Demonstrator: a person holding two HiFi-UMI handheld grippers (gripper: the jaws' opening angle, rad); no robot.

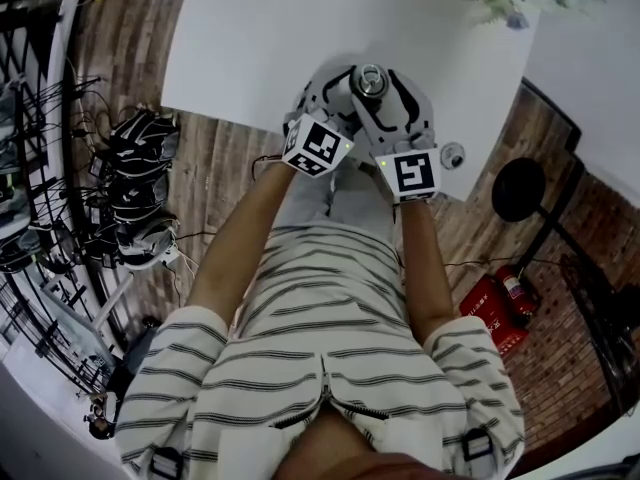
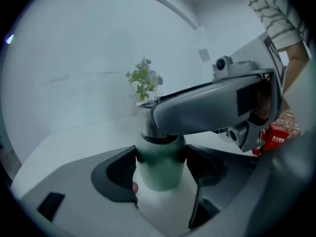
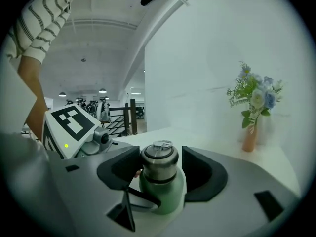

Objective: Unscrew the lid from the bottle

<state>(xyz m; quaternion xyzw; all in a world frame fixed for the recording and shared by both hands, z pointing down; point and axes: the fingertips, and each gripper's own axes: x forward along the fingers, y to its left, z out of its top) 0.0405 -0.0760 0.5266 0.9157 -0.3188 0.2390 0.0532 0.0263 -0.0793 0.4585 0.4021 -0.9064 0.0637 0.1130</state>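
Green bottle [image 2: 159,174] upright on the white table [image 1: 250,38], close to its near edge, roughly midway along it. Wears a steel lid [image 3: 159,158] with a small ring on top, seated on the neck, not off.

Left gripper [image 2: 160,163] level with the green body, low down. Clamps it from both sides, dark pads pressed flat against the wall.

Right gripper [image 3: 161,164] higher up, reaching across from the other side and overlapping the left one. Brackets the lid with jaws spread: one pad right at the lid's side, the other just clear of it, a thin gap showing, so no firm pinch there.

In the head view, only the lid's top peeks out between the two grey gripper bodies. Marker cubes sit behind, the left one [image 1: 318,146] and the right one [image 1: 413,173], both over the table's near edge.

Further out, a small vase of flowers [image 3: 252,110] near the table's far right corner, well apart from the bottle. Beyond the table's right side, a red fire extinguisher [image 1: 497,311] on the brick floor.
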